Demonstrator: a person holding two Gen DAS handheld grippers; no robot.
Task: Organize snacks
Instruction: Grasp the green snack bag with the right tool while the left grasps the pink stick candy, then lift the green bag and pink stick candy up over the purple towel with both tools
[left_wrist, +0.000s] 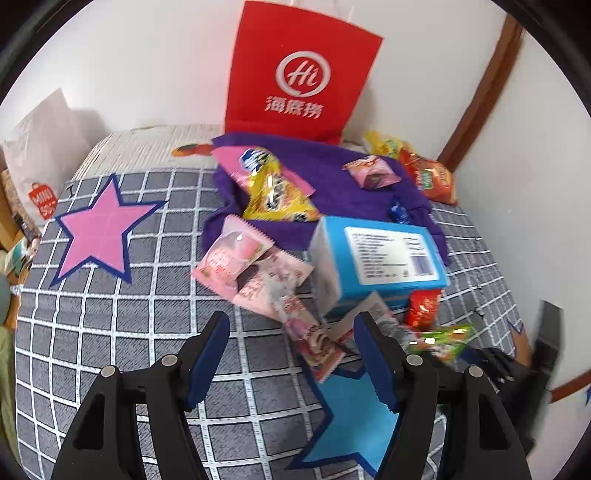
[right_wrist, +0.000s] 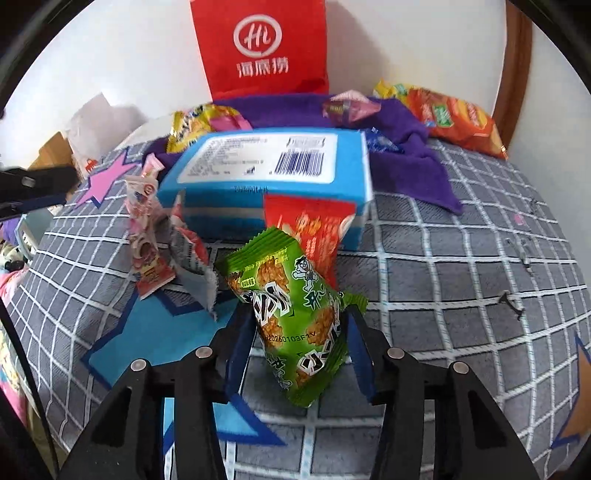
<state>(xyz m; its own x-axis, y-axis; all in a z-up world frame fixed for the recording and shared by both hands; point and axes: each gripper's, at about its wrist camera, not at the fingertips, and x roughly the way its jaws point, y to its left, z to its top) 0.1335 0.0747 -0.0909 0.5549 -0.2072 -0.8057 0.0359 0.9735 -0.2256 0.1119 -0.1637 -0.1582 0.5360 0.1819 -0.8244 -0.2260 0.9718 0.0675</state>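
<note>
A red paper carrier bag (left_wrist: 295, 74) with a white logo stands upright against the white wall (left_wrist: 129, 66). A grey checked bedcover (left_wrist: 110, 332) spreads below. A brown wooden trim strip (left_wrist: 484, 92) runs down the wall.

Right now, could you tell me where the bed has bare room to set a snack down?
The checked cover is bare left of the left gripper, below the pink star. Another bare patch lies right of the blue box, below the purple cloth. It is crowded around the box and on the blue star, where packets pile up.
</note>
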